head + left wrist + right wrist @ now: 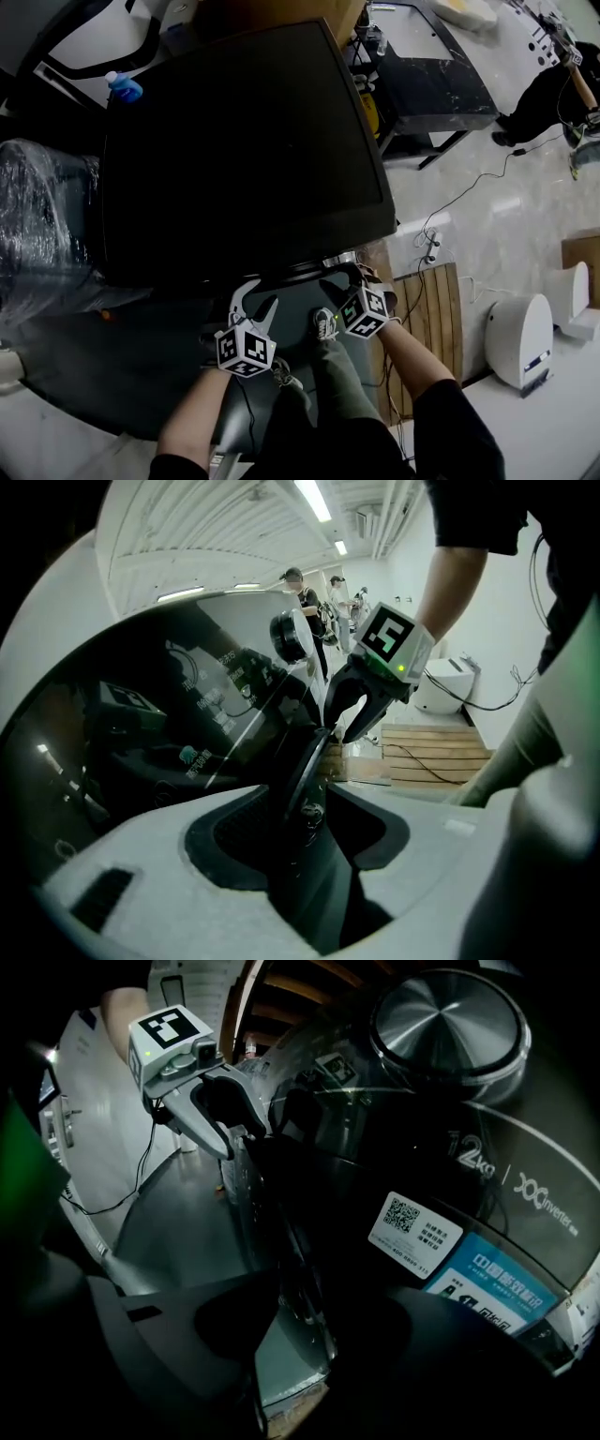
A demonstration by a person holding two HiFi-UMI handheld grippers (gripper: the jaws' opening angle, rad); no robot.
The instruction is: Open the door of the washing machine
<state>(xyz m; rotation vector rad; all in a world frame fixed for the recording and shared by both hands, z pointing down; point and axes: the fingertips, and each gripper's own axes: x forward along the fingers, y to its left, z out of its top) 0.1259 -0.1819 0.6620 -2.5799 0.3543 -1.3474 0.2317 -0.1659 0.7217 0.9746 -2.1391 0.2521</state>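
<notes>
Dark door edge [307, 754] between left claw [314, 810], right claw [302, 1309]; both parted, gaps beside edge.

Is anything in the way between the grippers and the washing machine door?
No, nothing visible is. The edge of the door already runs between the open jaws of both the left gripper and the right gripper.

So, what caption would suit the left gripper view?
Left claw astride the edge of the washing machine door, right claw at that edge farther along.
</notes>
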